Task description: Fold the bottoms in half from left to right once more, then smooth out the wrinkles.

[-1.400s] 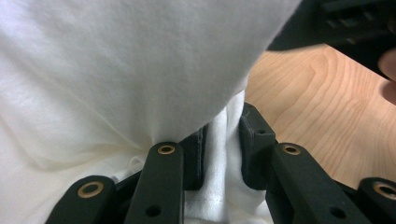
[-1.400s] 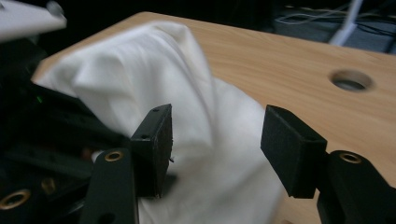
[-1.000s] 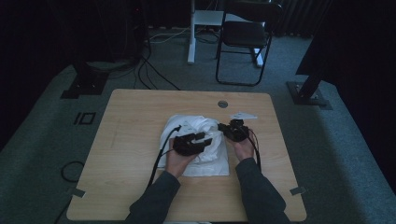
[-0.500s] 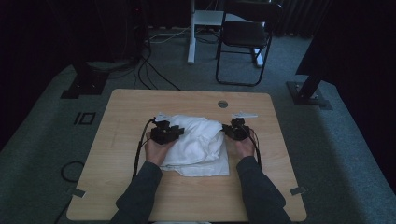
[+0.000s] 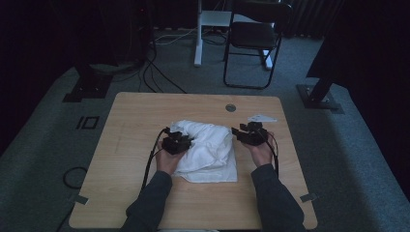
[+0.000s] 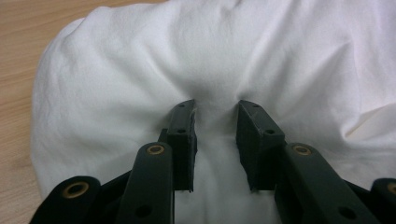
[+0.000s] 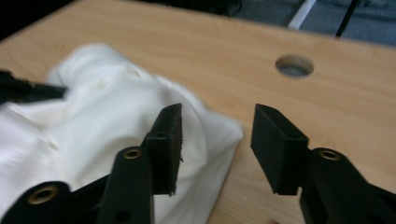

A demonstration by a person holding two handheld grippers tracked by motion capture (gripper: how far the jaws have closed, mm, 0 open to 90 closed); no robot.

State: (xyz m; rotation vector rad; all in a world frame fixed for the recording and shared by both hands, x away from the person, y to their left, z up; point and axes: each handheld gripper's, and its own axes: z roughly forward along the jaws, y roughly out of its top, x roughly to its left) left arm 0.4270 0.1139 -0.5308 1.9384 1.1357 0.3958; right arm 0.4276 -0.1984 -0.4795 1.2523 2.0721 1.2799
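Cloth [image 5: 209,150], white and rumpled, lies in a heap near the middle of the wooden surface [image 5: 135,121]. The left tool [image 6: 215,126] presses down into its left part, and its jaws, which have just been closing, pinch up a ridge of fabric between the pads. The right tool [image 7: 215,140] hangs just off the cloth's right edge, its jaws having just been opening, now released with bare wood showing in the gap. A round hole [image 7: 294,66] sits in the surface beyond it.

Black tongs [image 6: 215,126], brass-ringed pivot screws; black trailing cables; sleeves [image 5: 147,205] probably dark grey.
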